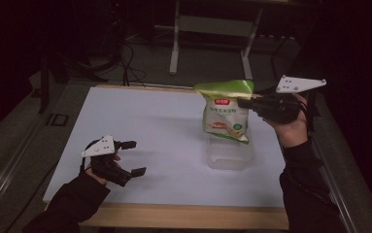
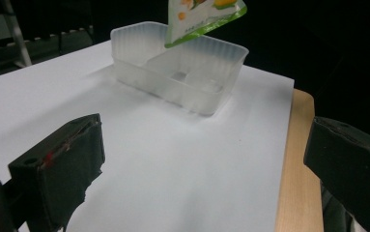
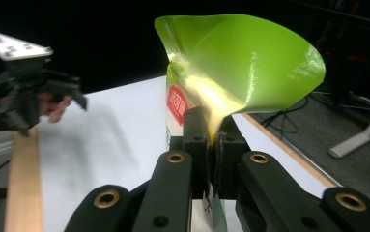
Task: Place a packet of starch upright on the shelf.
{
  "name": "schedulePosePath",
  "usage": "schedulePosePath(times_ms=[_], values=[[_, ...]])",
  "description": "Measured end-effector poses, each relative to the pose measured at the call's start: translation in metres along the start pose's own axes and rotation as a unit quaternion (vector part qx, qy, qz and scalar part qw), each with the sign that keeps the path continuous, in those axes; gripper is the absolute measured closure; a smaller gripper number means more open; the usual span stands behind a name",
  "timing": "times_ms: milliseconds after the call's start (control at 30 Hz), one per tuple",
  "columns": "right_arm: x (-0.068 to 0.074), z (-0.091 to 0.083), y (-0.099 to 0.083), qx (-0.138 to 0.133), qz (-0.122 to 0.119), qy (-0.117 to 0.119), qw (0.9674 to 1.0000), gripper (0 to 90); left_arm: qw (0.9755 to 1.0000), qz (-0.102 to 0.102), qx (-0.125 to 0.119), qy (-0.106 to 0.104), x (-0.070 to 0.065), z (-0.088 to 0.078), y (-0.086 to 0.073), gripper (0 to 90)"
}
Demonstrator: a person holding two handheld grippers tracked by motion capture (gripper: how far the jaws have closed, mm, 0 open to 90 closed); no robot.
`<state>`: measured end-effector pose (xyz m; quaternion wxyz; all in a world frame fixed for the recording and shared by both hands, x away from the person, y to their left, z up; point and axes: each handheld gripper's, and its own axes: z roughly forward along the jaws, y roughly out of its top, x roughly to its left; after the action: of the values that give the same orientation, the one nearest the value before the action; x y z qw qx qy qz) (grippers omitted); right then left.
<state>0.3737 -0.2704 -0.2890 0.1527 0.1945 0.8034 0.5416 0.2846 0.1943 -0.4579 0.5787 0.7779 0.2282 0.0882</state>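
Observation:
A green-and-white snack bag (image 1: 225, 110) hangs in the air above a clear plastic container (image 1: 229, 154) on the white table (image 1: 149, 126). My right gripper (image 1: 244, 102) is shut on the bag's top right edge; in the right gripper view the jaws pinch the green foil (image 3: 240, 63) at my right gripper (image 3: 211, 140). The bag's lower corner (image 2: 206, 19) dangles over the divided container (image 2: 182, 72). My left gripper (image 1: 134, 158) rests near the table's front left, open with nothing between its fingers (image 2: 57, 169), and is seen far off as the left gripper (image 3: 28, 92).
A wooden strip (image 1: 188, 216) runs along the table's front edge. Beyond the table stand metal frame legs (image 1: 176, 43) and cables (image 1: 127, 63) on a dark floor. A rail (image 1: 8, 155) borders the left side.

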Motion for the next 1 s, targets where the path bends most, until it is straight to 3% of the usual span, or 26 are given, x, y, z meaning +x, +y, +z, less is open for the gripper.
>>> schedulePosePath(times_ms=[167, 433, 700, 1000], values=[[-0.020, 0.002, -0.007, -0.001, 0.023, -0.024, 0.9994, 86.9, 1.0000, -0.001, 0.001, 0.000, 0.001, 0.004, -0.011, 1.3], [-0.052, 0.013, -0.016, 0.005, 0.038, -0.054, 0.9978, 86.9, 0.9999, -0.010, 0.003, 0.004, 0.004, 0.005, -0.020, 1.3], [-0.073, 0.032, -0.023, 0.015, 0.042, -0.062, 0.9971, 86.8, 0.9998, -0.020, -0.003, 0.006, 0.007, 0.004, -0.024, 1.3], [-0.099, 0.059, -0.042, 0.024, 0.070, -0.073, 0.9946, 86.8, 0.9997, -0.023, 0.000, 0.002, 0.010, 0.006, -0.028, 1.4]])
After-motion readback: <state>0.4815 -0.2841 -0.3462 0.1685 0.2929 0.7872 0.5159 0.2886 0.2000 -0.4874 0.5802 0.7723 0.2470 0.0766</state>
